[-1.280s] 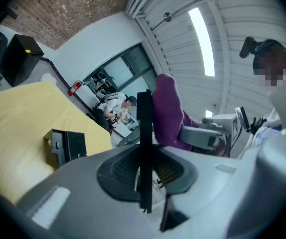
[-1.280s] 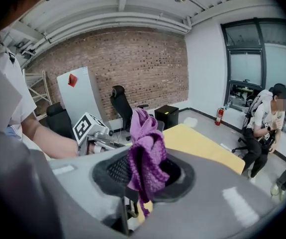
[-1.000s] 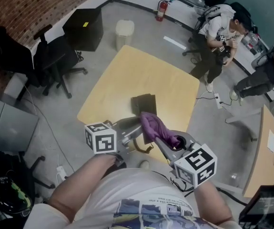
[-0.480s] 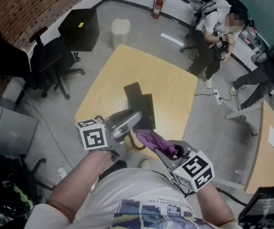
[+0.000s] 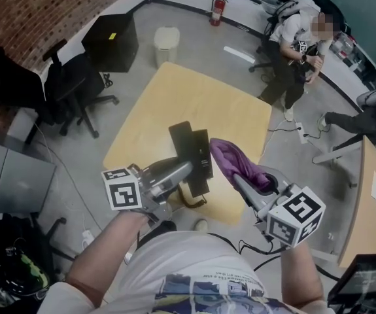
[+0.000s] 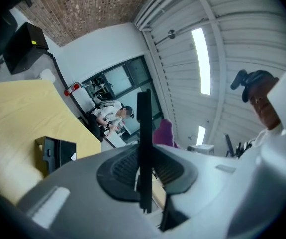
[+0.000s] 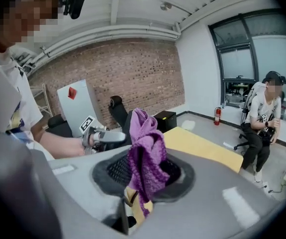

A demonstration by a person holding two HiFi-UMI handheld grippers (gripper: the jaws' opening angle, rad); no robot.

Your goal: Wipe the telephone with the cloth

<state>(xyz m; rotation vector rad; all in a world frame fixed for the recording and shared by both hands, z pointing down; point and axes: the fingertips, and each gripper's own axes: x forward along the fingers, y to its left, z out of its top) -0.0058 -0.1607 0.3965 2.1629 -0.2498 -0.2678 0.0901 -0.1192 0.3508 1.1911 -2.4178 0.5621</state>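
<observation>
A slim black telephone [image 5: 186, 150] stands on edge above the near part of the yellow table [image 5: 174, 97]. My left gripper [image 5: 189, 167] is shut on its lower half. In the left gripper view the telephone [image 6: 143, 128] shows as a thin dark edge clamped between the jaws of that gripper [image 6: 143, 169]. A crumpled purple cloth [image 5: 235, 162] hangs from my right gripper [image 5: 245, 179], just right of the telephone and apart from it. In the right gripper view the cloth [image 7: 145, 153] bunches up out of the shut right gripper [image 7: 142, 179], with the left gripper [image 7: 105, 136] beyond it.
A black boxy holder [image 5: 206, 150] [image 6: 58, 153] sits on the table right behind the telephone. Office chairs [image 5: 76, 84], a black cabinet [image 5: 112, 41] and a bin [image 5: 166, 44] stand on the left. A seated person [image 5: 299, 38] is at the far right, and another desk [image 5: 364, 195] stands on the right.
My right gripper has carried the purple cloth off the telephone, to the right and upward. The left gripper keeps the telephone in nearly the same place.
</observation>
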